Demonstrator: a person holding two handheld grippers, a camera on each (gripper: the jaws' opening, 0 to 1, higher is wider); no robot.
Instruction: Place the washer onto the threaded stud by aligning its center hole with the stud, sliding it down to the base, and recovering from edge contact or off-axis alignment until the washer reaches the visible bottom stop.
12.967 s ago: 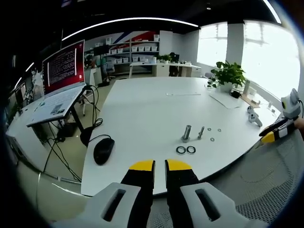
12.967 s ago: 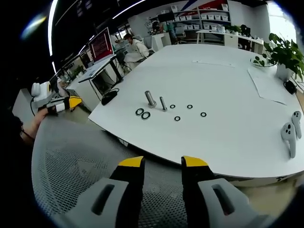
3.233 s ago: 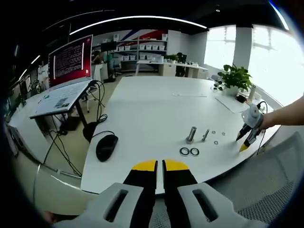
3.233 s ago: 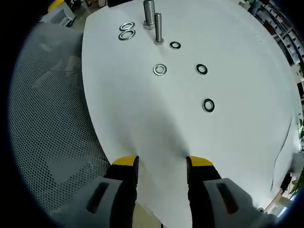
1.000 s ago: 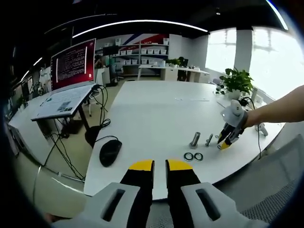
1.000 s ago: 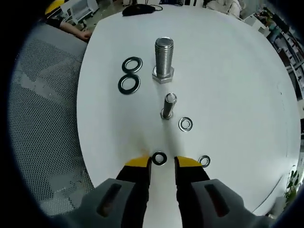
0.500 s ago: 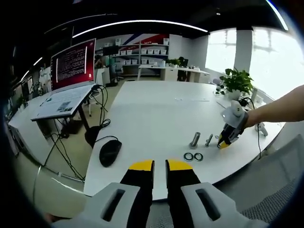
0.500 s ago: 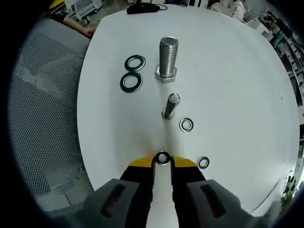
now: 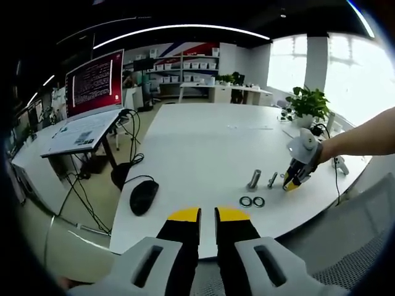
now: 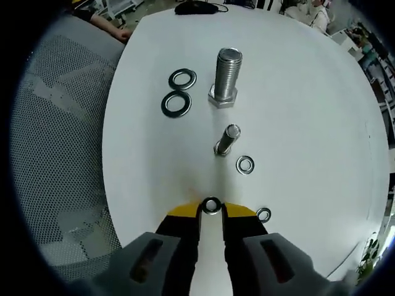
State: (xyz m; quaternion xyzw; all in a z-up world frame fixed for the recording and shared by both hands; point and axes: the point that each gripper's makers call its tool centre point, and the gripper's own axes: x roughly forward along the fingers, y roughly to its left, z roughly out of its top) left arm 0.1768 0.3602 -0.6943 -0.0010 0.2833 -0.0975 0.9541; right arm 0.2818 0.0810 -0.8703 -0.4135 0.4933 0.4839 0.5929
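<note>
In the right gripper view my right gripper (image 10: pixel 212 208) is shut on a small steel washer (image 10: pixel 212 205), held edge-on between the yellow fingertips just above the white table (image 10: pixel 296 98). The thin threaded stud (image 10: pixel 226 140) stands upright a short way ahead of it. Beyond the stud stands a thick bolt (image 10: pixel 226 77). In the left gripper view my left gripper (image 9: pixel 207 215) is shut with nothing in it, back from the table's near edge. There the right gripper (image 9: pixel 292 182) hangs just right of the thin stud (image 9: pixel 272 179) and the thick bolt (image 9: pixel 253 179).
Two large washers (image 10: pixel 179 91) lie left of the thick bolt. Small loose washers lie right of the stud (image 10: pixel 245 164) and by my right fingertip (image 10: pixel 263 214). A black mouse (image 9: pixel 143 197), a red-screened monitor (image 9: pixel 92 80) and a potted plant (image 9: pixel 307 102) are around. Mesh chair (image 10: pixel 55 154) at left.
My right gripper went from open around the small washer to shut on it, then rose slightly with it toward the stud. The left gripper has stayed still.
</note>
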